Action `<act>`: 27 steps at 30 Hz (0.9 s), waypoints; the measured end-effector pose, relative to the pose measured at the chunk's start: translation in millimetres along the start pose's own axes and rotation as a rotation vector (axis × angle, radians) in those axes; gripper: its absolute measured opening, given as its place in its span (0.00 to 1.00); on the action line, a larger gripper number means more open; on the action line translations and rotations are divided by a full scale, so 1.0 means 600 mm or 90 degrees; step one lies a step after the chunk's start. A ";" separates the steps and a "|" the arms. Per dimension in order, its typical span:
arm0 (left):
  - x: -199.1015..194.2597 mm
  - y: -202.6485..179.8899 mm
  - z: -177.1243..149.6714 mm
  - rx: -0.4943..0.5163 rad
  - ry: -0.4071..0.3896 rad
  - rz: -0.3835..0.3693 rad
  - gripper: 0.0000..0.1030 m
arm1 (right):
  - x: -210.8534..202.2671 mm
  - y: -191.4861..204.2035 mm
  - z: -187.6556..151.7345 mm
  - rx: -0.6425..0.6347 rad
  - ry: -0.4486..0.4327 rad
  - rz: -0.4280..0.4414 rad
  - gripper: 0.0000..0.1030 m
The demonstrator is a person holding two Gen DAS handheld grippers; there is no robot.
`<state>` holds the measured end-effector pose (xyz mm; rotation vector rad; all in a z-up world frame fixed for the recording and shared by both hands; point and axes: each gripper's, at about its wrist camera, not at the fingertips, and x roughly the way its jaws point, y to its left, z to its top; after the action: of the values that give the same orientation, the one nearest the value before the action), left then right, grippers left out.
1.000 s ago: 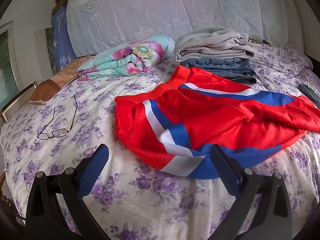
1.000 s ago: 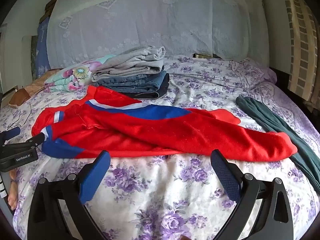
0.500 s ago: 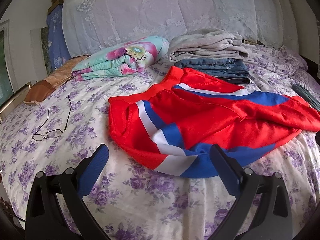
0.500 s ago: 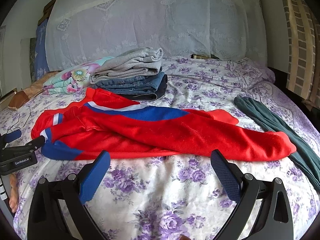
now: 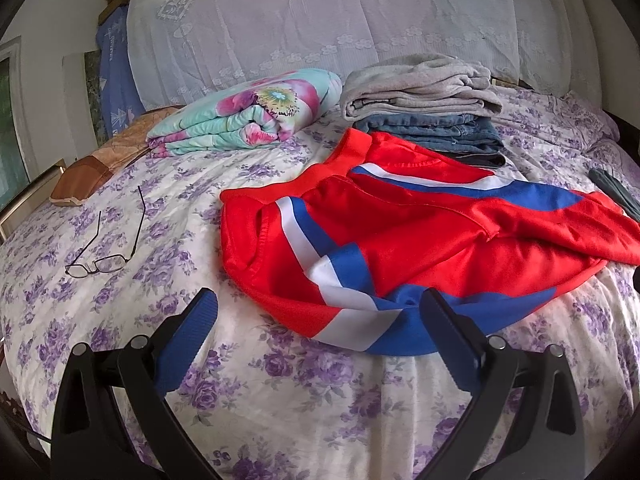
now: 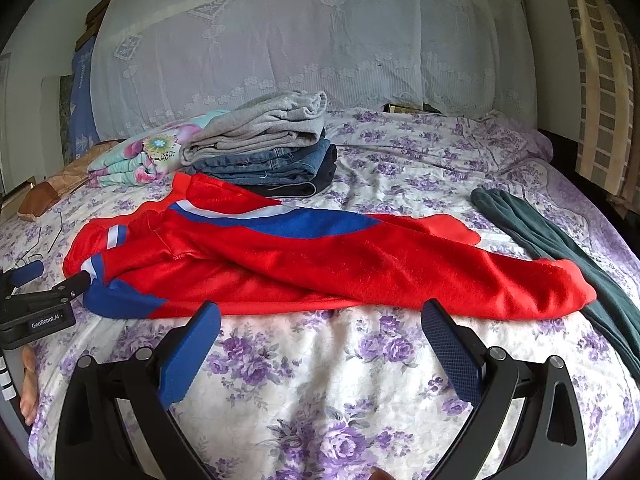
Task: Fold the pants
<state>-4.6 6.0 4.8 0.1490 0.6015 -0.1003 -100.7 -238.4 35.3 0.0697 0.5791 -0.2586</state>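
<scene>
Red pants (image 5: 420, 236) with blue and white stripes lie crumpled across the floral bedsheet (image 5: 280, 392), waistband to the left, legs running right (image 6: 400, 264). My left gripper (image 5: 318, 320) hovers open just in front of the waistband's near blue-and-white edge, with nothing between its fingers. My right gripper (image 6: 320, 330) hangs open above the sheet (image 6: 320, 380), just short of the pants' near edge at mid-leg. The left gripper (image 6: 52, 280) also shows at the left edge of the right wrist view, next to the waistband.
A stack of folded grey and denim clothes (image 5: 424, 108) and a floral quilt (image 5: 248, 112) sit behind the pants. Glasses (image 5: 104, 248) lie on the sheet at left. A dark green garment (image 6: 560, 248) lies to the right of the leg ends.
Both grippers have drifted slightly closer to the pants' near edge. Both stay open, and the pants have not moved.
</scene>
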 end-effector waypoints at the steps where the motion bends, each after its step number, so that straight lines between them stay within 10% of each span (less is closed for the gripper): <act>1: 0.000 0.000 0.000 0.001 0.001 0.000 0.96 | 0.000 0.000 0.000 0.000 0.000 0.000 0.97; 27: 0.002 0.000 0.000 0.002 0.002 -0.001 0.96 | 0.002 -0.003 0.000 0.002 0.003 0.002 0.97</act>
<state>-3.7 6.2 4.0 0.1515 0.6047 -0.1021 -99.9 -240.4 34.5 0.0742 0.5833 -0.2567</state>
